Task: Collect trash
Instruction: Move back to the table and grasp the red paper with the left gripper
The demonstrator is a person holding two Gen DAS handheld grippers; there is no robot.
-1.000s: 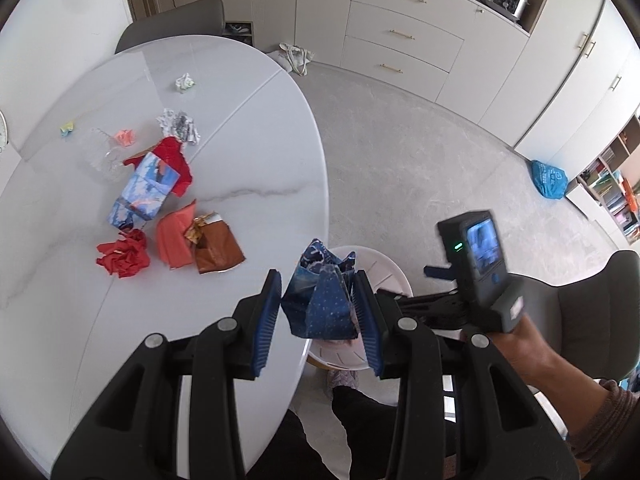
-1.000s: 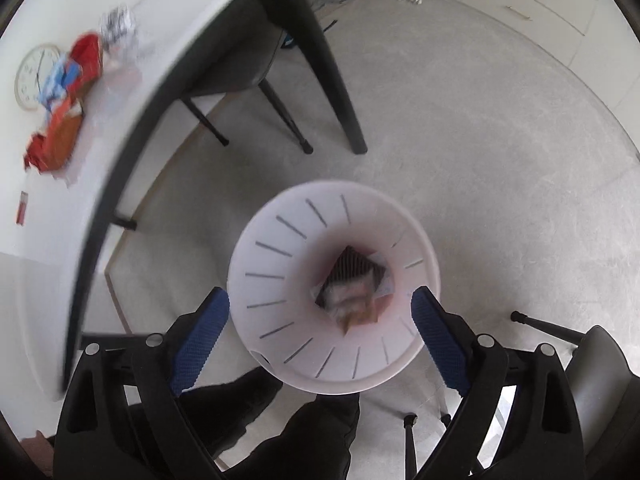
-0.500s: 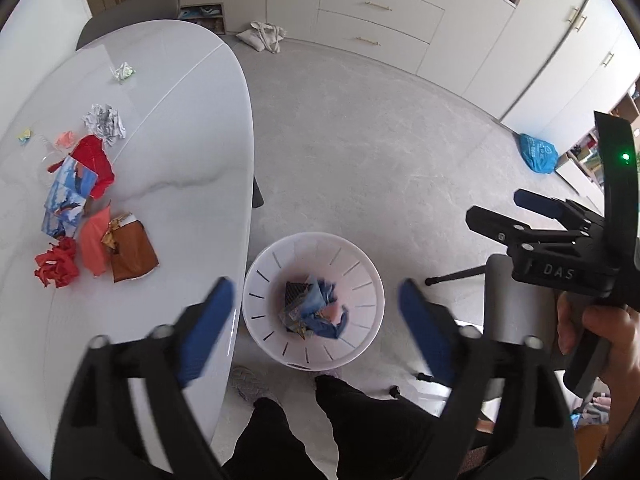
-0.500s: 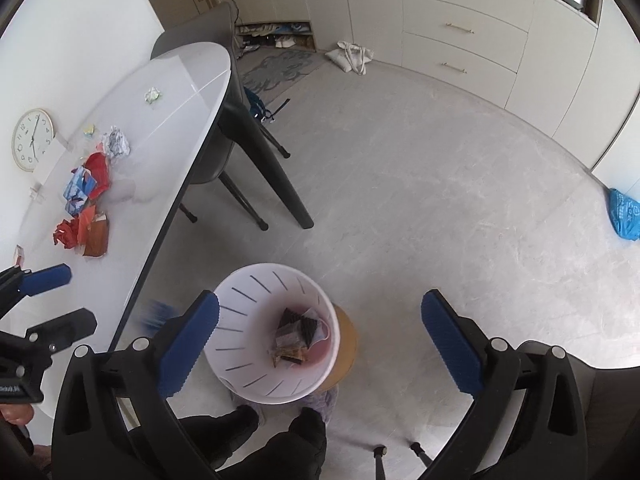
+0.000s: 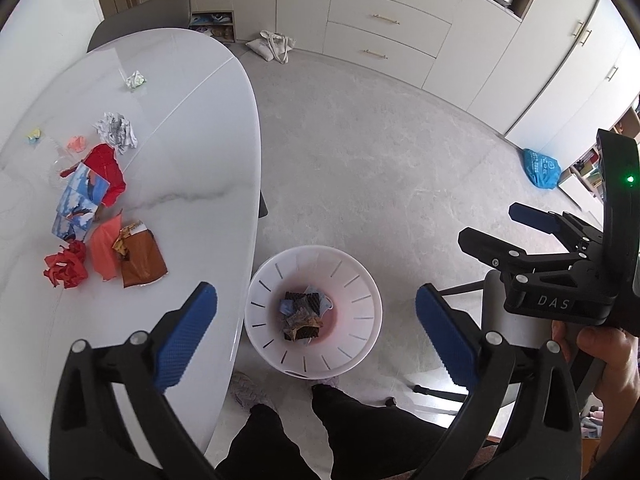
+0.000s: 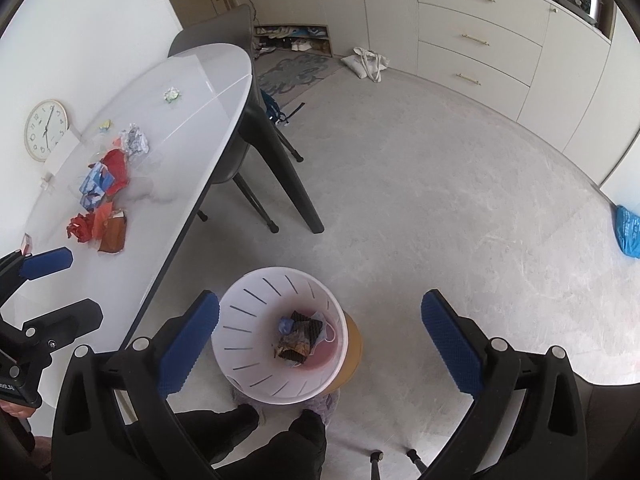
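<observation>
A white slotted bin (image 5: 372,312) (image 6: 240,324) stands on the floor beside the white oval table (image 5: 192,168) (image 6: 168,208) and holds several wrappers (image 5: 302,314) (image 6: 300,336). My left gripper (image 5: 316,336) is open and empty above the bin. My right gripper (image 6: 320,340) is open and empty, also above the bin; it shows at the right of the left wrist view (image 5: 516,232). On the table lie a red crumpled paper (image 5: 64,268), an orange sheet (image 5: 104,252), a brown wrapper (image 5: 142,260), a blue printed wrapper (image 5: 80,204) and a grey crumpled ball (image 5: 116,130).
Small scraps (image 5: 135,79) lie farther back on the table. A grey chair (image 5: 144,16) stands behind it. A cloth bag (image 5: 272,46) and a blue bag (image 5: 540,168) lie on the floor. Cabinets (image 5: 384,20) line the far wall. My legs (image 5: 280,440) are below.
My left gripper opened and dropped the dark blue wrapper into the bin. Both grippers rose away from the bin, and the right one stayed open.
</observation>
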